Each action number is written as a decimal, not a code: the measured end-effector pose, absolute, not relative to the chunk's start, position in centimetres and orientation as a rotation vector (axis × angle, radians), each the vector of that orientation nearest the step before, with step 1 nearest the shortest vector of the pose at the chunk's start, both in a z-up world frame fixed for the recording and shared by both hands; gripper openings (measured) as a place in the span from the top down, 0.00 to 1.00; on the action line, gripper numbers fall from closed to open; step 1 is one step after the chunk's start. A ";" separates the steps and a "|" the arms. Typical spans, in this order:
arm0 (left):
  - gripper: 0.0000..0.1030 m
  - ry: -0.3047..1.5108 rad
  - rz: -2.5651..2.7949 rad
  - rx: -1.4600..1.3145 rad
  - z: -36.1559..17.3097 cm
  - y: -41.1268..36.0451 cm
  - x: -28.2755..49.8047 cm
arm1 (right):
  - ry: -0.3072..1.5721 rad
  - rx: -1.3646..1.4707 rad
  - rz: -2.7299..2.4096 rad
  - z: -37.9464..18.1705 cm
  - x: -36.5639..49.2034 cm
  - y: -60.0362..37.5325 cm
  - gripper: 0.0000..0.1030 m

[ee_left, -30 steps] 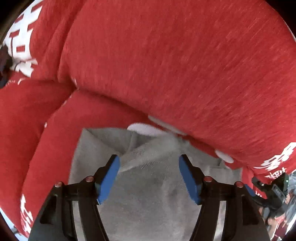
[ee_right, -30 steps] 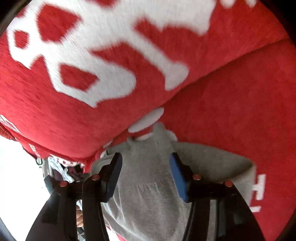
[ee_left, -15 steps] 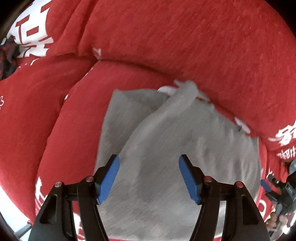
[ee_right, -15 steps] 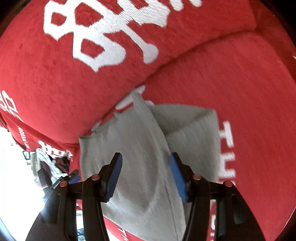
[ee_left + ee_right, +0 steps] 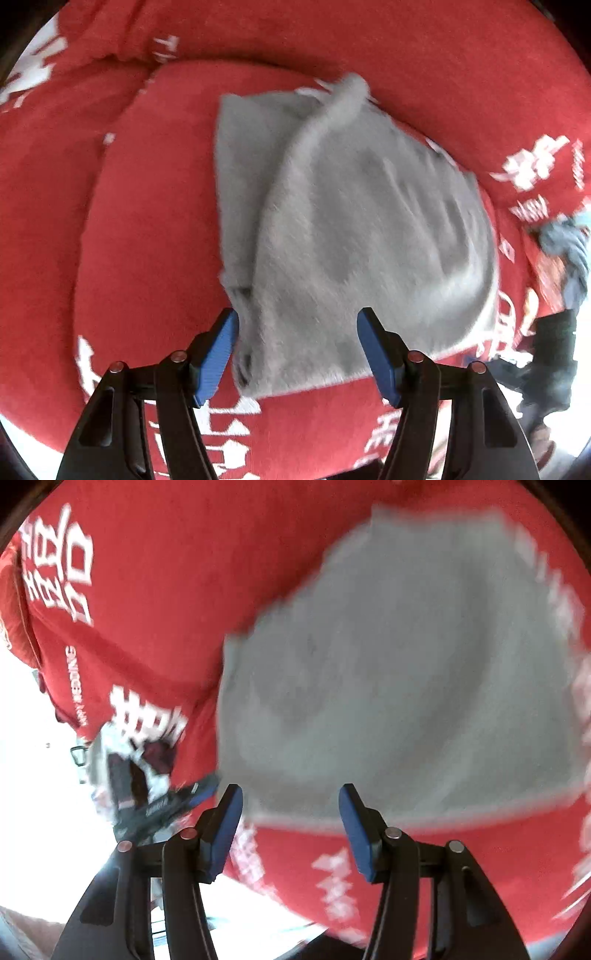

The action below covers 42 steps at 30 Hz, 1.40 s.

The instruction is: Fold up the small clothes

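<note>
Lying folded on red cushions (image 5: 147, 221) with white letters, grey cloth (image 5: 351, 229), left claw (image 5: 297, 354) and right claw (image 5: 290, 827) apart, empty.

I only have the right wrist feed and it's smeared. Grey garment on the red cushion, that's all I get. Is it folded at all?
Observer: In the left wrist view the grey garment shows one flap laid over itself, with a ridge running to the back corner.
Operator: Is the left gripper holding it?
Observer: No. The left gripper is open, pads clear of the cloth's near edge.
Operator: Anything else over there?
Observer: A bluish bundle of cloth lies at the far right, off the red cushion.
</note>
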<state>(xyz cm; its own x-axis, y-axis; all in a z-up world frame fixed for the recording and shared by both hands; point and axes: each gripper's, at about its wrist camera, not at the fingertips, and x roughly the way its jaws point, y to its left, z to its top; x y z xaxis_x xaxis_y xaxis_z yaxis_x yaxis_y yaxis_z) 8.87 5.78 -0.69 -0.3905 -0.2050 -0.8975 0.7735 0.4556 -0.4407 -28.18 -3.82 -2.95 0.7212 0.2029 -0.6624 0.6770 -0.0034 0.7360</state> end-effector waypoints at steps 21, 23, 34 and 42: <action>0.94 1.650 -1.401 0.506 -0.7 8.6 8.5 | 0.694 1.618 -0.635 -5.8 -23.8 -0.3 0.93; 0.94 1.678 -1.350 0.511 -2.5 9.7 8.4 | 0.739 1.636 -0.653 -7.2 -24.3 0.5 0.93; 0.94 1.602 -1.216 0.580 -0.9 11.1 9.3 | 0.956 1.518 -0.628 -6.8 -24.9 1.8 0.94; 0.94 1.455 -1.250 0.521 2.0 3.9 10.6 | 0.944 1.260 -0.760 -0.6 -28.0 -3.2 0.87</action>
